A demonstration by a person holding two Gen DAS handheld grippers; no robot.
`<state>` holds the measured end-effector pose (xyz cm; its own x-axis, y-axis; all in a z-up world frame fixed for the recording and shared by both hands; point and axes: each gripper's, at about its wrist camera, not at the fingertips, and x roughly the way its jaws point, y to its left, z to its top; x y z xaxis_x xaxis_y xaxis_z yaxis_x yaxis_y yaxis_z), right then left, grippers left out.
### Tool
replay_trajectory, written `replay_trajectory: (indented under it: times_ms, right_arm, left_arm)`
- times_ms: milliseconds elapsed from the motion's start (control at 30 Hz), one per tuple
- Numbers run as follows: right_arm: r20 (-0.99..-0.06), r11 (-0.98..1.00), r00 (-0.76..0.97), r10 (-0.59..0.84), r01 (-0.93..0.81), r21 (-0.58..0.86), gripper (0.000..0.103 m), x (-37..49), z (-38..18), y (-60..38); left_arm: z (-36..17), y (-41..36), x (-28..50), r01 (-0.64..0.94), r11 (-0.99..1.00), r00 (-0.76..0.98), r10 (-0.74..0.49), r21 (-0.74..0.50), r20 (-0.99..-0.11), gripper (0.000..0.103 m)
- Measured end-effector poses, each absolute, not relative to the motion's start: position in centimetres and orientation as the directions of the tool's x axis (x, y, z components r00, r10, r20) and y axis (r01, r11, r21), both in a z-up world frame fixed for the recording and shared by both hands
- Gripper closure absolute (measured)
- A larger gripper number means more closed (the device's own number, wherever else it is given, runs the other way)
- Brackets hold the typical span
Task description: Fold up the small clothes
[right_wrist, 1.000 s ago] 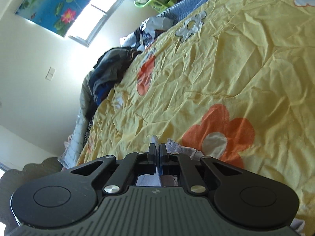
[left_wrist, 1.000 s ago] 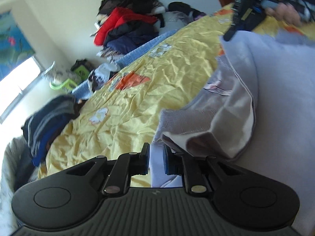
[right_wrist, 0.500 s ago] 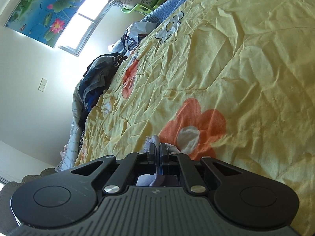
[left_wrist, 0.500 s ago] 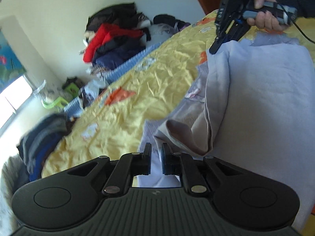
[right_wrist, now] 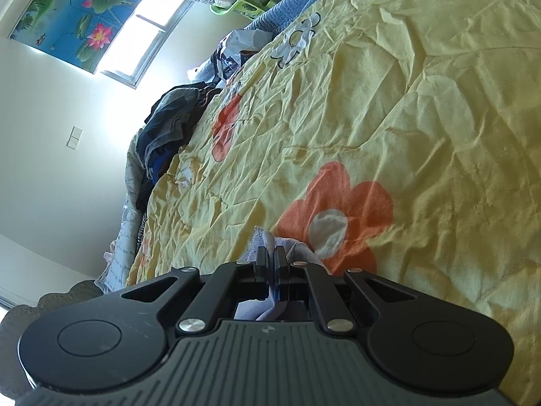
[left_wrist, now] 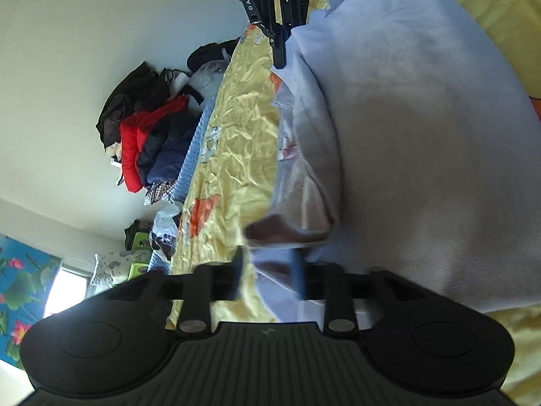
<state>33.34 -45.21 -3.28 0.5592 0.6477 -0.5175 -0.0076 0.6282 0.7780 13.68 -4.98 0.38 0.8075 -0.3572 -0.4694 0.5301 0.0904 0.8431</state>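
A pale lavender garment [left_wrist: 422,128] lies spread on the yellow flowered bedsheet [left_wrist: 243,155], with a folded edge and a grey inner lining near my left gripper [left_wrist: 268,270]. The left gripper's fingers are apart and blurred, and the cloth edge lies loose between them. My right gripper [right_wrist: 270,258] is shut on a corner of the same garment [right_wrist: 267,311]. It also shows at the top of the left wrist view [left_wrist: 279,44], pinching the far edge.
A pile of red, black and navy clothes [left_wrist: 145,135] sits by the wall. A dark clothes pile [right_wrist: 169,125] lies at the bed's far corner. A green plastic stool [right_wrist: 250,3] stands under the window. The yellow sheet [right_wrist: 422,118] stretches ahead.
My left gripper has opened and let go of the garment's edge, and it has rolled to the side. The right gripper has kept its hold and shifted slightly over the sheet.
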Motion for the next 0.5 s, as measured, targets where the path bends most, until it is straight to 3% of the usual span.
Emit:
replay_trajectory:
  times_ms: [33,67,367,500]
  right_arm:
    - [-0.518,0.629,0.558,0.648,-0.01,0.777,0.095,33.4,-3.2,-45.2]
    - [-0.518,0.63,0.558,0.649,-0.012,0.776,0.095,33.4,-3.1,-45.1]
    - [-0.522,0.634,0.551,0.651,-0.015,0.773,0.095,33.8,-3.1,-44.6]
    - [-0.521,0.63,0.549,0.653,-0.013,0.776,0.095,34.0,-3.4,-44.6]
  left_arm:
    - [0.5,-5.1,13.9,0.525,0.084,0.808,-0.363,0.847,-0.464,0.024]
    - [0.6,-5.1,14.0,0.508,0.082,0.813,-0.374,0.857,-0.446,0.008]
    - [0.3,-6.8,15.7,0.56,-0.017,0.749,-0.417,0.829,-0.515,0.009]
    - [2.9,-6.8,19.1,0.776,0.155,0.614,-0.404,0.612,-0.677,0.013]
